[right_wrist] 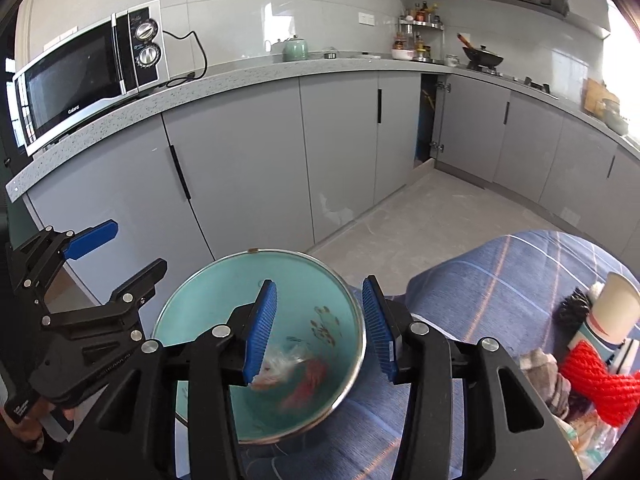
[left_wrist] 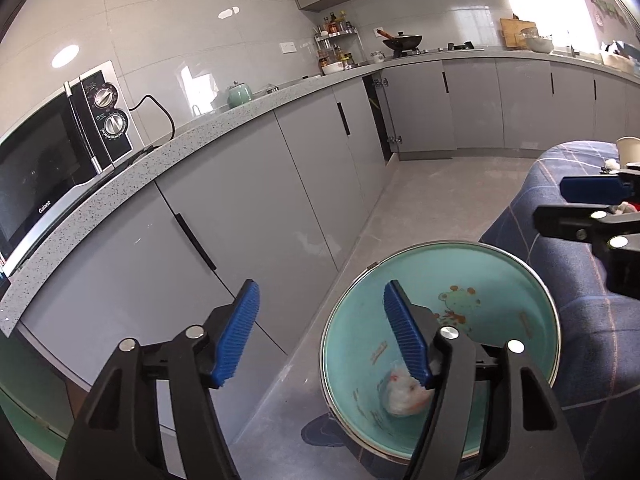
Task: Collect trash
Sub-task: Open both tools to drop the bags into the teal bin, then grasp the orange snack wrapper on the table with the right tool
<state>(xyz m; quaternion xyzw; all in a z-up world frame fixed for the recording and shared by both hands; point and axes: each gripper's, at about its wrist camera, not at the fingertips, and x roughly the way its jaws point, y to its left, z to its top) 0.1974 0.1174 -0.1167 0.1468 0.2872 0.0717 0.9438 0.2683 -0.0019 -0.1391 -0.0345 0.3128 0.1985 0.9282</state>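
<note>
A teal bin (left_wrist: 500,280) with a metal rim and a cartoon print stands on the floor beside the table; it also shows in the right wrist view (right_wrist: 200,300). A crumpled white wad of trash (left_wrist: 402,398) lies at its bottom, and in the right wrist view (right_wrist: 280,364) a red scrap (right_wrist: 308,384) lies beside it. My left gripper (left_wrist: 320,332) is open and empty, its right finger over the bin. My right gripper (right_wrist: 320,328) is open and empty above the bin's rim. Each gripper shows in the other's view.
A table with a blue plaid cloth (right_wrist: 500,280) is on the right, carrying a paper cup (right_wrist: 616,308), a red knitted item (right_wrist: 600,380) and other litter. Grey cabinets (right_wrist: 240,160) with a microwave (right_wrist: 88,76) on the counter run behind. One cabinet door (right_wrist: 428,120) stands ajar.
</note>
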